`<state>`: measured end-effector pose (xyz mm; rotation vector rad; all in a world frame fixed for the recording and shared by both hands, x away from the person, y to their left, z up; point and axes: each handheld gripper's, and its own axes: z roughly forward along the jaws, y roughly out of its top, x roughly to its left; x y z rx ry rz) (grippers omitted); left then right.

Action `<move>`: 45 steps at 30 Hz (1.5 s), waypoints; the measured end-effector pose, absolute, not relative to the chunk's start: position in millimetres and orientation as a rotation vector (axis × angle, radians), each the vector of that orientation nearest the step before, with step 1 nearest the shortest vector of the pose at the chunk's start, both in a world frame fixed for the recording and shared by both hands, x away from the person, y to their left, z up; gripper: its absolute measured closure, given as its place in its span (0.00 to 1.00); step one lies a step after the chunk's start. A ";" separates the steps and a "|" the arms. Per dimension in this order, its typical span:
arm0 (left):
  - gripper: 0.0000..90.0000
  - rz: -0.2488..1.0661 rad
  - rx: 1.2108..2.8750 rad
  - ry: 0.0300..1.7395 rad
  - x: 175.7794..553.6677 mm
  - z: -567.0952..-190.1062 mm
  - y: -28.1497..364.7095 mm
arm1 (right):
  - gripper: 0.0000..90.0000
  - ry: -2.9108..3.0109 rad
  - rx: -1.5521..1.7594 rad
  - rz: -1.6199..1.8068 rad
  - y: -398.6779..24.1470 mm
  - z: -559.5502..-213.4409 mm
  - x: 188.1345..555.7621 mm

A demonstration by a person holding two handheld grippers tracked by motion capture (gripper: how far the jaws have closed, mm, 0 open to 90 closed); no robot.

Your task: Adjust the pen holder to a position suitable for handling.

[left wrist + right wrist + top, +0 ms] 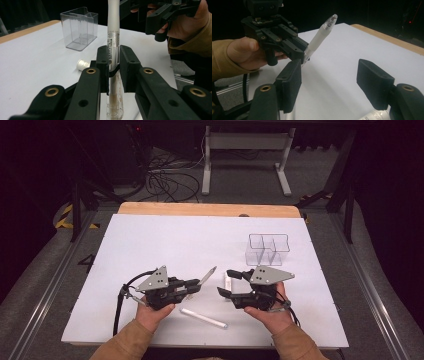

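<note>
Pinched between the left gripper [114, 65] fingers [103, 62], a pen [113, 37] is held tilted above the worktop [150, 245]; the right gripper [334, 80] fingers [374, 82] are spread, nothing between them.

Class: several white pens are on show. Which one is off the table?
The white translucent pen clamped in the left gripper; the other white pens lie flat on the table.

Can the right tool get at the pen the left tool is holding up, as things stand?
Probably yes. The left tool is shut on the pen, whose free end points toward the right tool. That tool's jaws stand apart with nothing between them, and only bare table lies between the two.
</note>
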<state>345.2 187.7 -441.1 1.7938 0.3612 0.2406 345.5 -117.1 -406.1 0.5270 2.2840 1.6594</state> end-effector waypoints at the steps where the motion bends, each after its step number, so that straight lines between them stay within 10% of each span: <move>1: 0.88 0.240 1.794 0.363 345.0 -441.2 187.6 | 0.41 2.287 0.527 1.660 -115.4 -406.0 346.0; 45: 0.88 0.285 1.866 0.321 340.6 -445.3 177.6 | 0.80 2.397 0.642 1.772 -84.3 -409.5 360.6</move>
